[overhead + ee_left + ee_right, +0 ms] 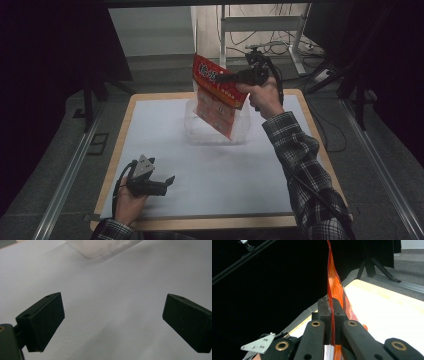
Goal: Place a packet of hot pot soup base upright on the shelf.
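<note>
A rectangular surface (310, 125) with a light wooden rim stands on a grey floor (55, 155). A white sheet (225, 175) covers nearly all of its top, leaving only the wooden edge bare around it. A clear plastic tub (196, 134) stands on the sheet, toward the far side and near the middle. At the near left corner, the left gripper (162, 184) rests low on the sheet in the person's hand, well apart from the tub, its jaws spread wide over bare white sheet.

Lab, dark curtains (45, 75), rails (65, 180) (cables (260, 37) behind)
</note>
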Motion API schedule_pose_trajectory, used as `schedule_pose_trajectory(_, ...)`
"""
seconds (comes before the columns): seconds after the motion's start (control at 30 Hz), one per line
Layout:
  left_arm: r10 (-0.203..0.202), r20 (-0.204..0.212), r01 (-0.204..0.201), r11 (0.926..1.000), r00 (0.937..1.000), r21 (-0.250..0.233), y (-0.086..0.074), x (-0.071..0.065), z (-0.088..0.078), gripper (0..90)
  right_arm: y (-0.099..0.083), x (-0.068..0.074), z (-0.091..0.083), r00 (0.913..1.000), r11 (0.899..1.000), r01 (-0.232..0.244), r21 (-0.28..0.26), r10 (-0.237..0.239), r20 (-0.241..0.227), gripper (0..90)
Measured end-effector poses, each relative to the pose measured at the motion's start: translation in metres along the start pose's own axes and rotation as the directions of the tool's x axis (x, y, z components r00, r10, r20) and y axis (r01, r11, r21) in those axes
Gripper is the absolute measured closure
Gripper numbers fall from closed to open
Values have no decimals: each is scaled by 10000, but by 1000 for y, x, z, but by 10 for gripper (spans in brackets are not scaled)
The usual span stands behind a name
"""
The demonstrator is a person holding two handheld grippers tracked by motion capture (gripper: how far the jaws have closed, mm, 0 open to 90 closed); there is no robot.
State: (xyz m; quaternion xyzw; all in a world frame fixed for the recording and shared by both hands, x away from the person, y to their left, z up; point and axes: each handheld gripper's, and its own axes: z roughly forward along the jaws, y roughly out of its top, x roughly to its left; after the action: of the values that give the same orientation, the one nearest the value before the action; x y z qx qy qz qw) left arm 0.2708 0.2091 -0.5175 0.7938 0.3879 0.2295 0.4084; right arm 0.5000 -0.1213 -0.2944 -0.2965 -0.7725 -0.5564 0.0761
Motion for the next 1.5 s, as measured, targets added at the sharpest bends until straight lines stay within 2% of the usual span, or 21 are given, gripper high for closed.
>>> schedule_pose_trajectory(0.33, -42, 10, 42, 10000, 10000, 4, -1, 1, -1, 34, 13, -22, 27, 9998, 9996, 152, 238, -156, 135, 892)
schedule_pose_trajectory(0.47, -43, 2, 43, 10000, 10000, 8, -1, 1, -1, 34, 13, -28, 39, 9987, 9983, 336, 476, -354, 369, 892)
schedule_pose_trajectory(0.7, -50, 3, 50, 10000, 10000, 40, -2, 1, -2, 34, -4, -44, 58, 9957, 9936, 30, 1127, -134, 917, 891)
schedule_pose_trajectory(0.77, -42, -1, 42, 10000, 10000, 56, -2, 1, -2, 35, -11, -49, 62, 9974, 9950, -124, 990, 53, 712, 890)
schedule_pose_trajectory(0.83, -14, 0, 14, 10000, 10000, 71, -2, 0, -1, 35, -15, -51, 64, 9967, 9935, -123, 1127, 32, 806, 888)
schedule_pose_trajectory(0.87, -7, -3, 7, 10000, 10000, 77, -2, 0, -1, 35, -17, -52, 66, 9979, 9947, -91, 1029, 25, 640, 883)
schedule_pose_trajectory(0.93, -8, -6, 8, 10000, 10000, 86, -2, 0, -1, 35, -18, -52, 68, 9980, 9938, 13, 1109, -83, 625, 872)
schedule_pose_trajectory(1.1, 17, 7, -17, 9999, 10000, 101, -2, -1, -1, 35, -17, -44, 71, 9910, 9893, 607, 1327, -756, 1102, 716)
schedule_pose_trajectory(1.3, 63, -1, -63, 9999, 10000, 149, -1, -1, -1, 35, -18, -38, 68, 9817, 9864, 1007, 1296, -1196, 1482, 488)
schedule_pose_trajectory(1.5, 77, -25, -76, 9998, 10000, 178, -1, -1, 0, 35, -20, -29, 67, 9799, 9819, 1323, 1356, -1502, 1315, 349)
